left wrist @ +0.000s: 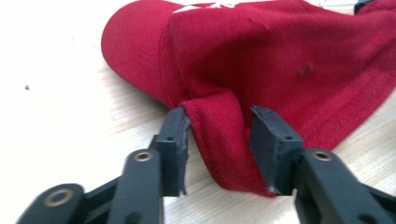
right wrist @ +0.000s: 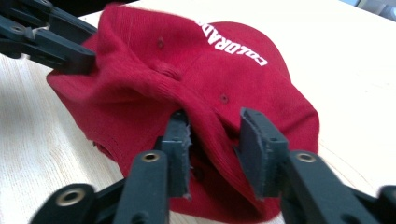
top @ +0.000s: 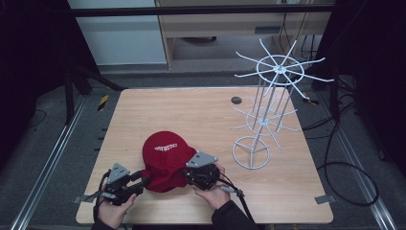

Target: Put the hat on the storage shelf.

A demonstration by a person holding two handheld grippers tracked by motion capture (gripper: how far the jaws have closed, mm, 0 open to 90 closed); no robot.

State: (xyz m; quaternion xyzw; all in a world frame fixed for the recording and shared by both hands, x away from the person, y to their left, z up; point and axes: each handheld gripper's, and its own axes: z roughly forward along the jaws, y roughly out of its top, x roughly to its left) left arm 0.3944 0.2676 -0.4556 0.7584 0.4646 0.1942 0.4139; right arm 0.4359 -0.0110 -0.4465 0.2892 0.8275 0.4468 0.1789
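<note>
A red cap (top: 165, 158) with white lettering lies on the wooden table (top: 191, 105) near its front edge. My left gripper (top: 143, 181) is at the cap's left rear edge. In the left gripper view a fold of the cap's rim (left wrist: 217, 140) stands between the spread jaws of that gripper (left wrist: 219, 135), and the pads do not squeeze it. My right gripper (top: 187, 172) is at the cap's right side. In the right gripper view its jaws (right wrist: 212, 135) straddle a ridge of the cap (right wrist: 187, 70) with a gap on one side. The left gripper (right wrist: 70, 51) is at the cap's far edge.
A white wire display rack (top: 268, 110) with radiating arms stands on the right half of the table. A small dark disc (top: 236, 100) lies near the back edge. Bare wood stretches behind and left of the cap.
</note>
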